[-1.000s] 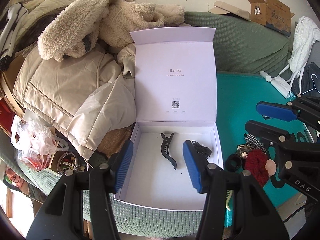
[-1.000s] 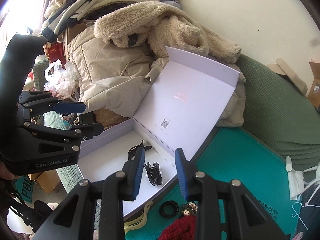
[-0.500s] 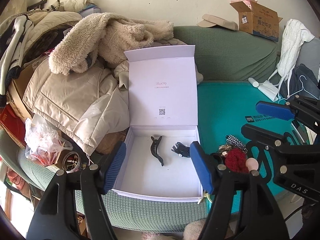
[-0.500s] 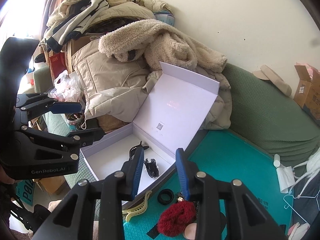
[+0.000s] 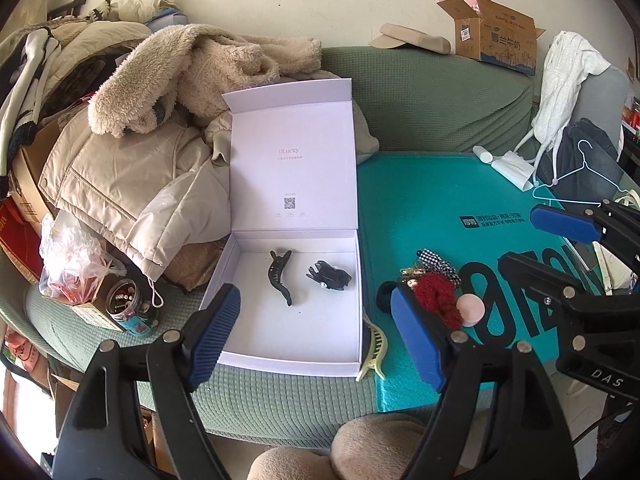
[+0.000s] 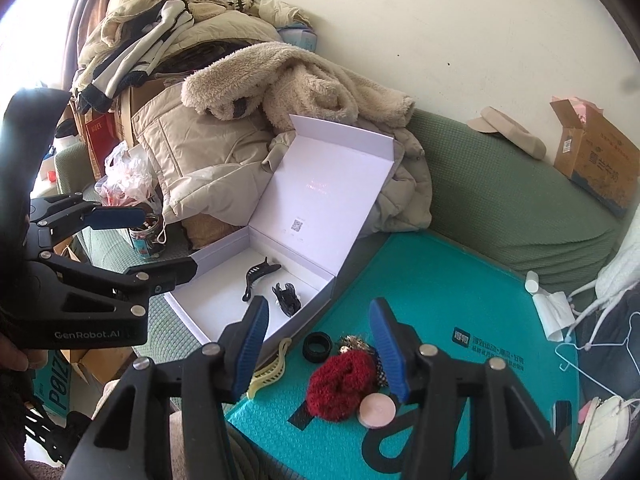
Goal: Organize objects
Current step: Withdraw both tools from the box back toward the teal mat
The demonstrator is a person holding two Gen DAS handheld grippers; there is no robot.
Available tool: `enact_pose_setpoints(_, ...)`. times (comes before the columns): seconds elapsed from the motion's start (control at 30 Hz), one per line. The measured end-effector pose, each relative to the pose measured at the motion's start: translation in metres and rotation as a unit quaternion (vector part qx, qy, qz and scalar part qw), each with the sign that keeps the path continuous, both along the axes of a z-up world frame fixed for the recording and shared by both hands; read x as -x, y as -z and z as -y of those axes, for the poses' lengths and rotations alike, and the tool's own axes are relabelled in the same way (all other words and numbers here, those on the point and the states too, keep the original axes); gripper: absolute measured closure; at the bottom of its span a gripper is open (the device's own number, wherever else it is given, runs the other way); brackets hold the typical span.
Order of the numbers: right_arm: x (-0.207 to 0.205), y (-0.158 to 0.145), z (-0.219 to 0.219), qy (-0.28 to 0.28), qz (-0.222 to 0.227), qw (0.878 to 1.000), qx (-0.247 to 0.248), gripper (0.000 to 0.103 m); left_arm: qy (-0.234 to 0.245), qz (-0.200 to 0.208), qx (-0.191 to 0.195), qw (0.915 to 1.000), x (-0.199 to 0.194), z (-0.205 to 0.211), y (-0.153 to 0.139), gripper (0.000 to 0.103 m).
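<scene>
Both grippers held empty above a cluttered green sofa

The white box [image 5: 296, 344] is seen lying lid-up at the sofa's [image 5: 420, 92] front edge, against the heaped beige coats [image 5: 132, 168], with a long black clip [image 5: 279, 276] and a black claw clip [image 5: 330, 276] apart on its floor. On the teal mat [image 5: 460, 196] just beside the box (right side), a red scrunchie [image 6: 342, 384], black ring [image 6: 317, 346], pink disc [image 6: 377, 410] and yellow clip [image 6: 268, 372] are clustered. The left gripper [image 5: 316, 332] is being opened wide, the right gripper [image 6: 320, 344] moderately; nothing is gripped.
</scene>
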State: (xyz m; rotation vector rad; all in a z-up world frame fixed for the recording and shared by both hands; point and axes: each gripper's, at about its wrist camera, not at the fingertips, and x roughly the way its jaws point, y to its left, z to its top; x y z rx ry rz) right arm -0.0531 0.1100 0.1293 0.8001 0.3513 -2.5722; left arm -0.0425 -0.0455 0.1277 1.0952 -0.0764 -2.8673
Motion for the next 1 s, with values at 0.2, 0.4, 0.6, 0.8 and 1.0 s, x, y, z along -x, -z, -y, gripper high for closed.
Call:
enact_pose_setpoints(0.2, -0.017, 0.011, -0.020, 0.023, 0.012, 1.000, -0.003, 0.050, 0.014, 0.012, -0.016, 0.9997, -0.014, -0.019, 0.016, 0.026)
enact_pose_setpoints(0.4, -0.037, 0.019, -0.039, 0.049, 0.018, 0.999, -0.003, 0.050, 0.024, 0.025, -0.027, 0.9990, -0.032, -0.035, 0.032, 0.026)
enact_pose_setpoints(0.6, -0.057, 0.039, -0.061, 0.080, 0.039, 0.996, 0.008, 0.050, 0.043, 0.038, -0.023, 0.9981, -0.048, -0.060, 0.050, 0.026)
enact_pose_setpoints(0.8, -0.078, 0.064, -0.088, 0.111, 0.067, 0.991, 0.015, 0.050, 0.062, 0.053, -0.030, 0.9963, -0.059, -0.078, 0.071, 0.026)
enact_pose_setpoints(1.0, -0.094, 0.086, -0.109, 0.133, 0.086, 0.987, 0.021, 0.050, 0.078, 0.069, -0.034, 0.9940, -0.067, -0.095, 0.096, 0.026)
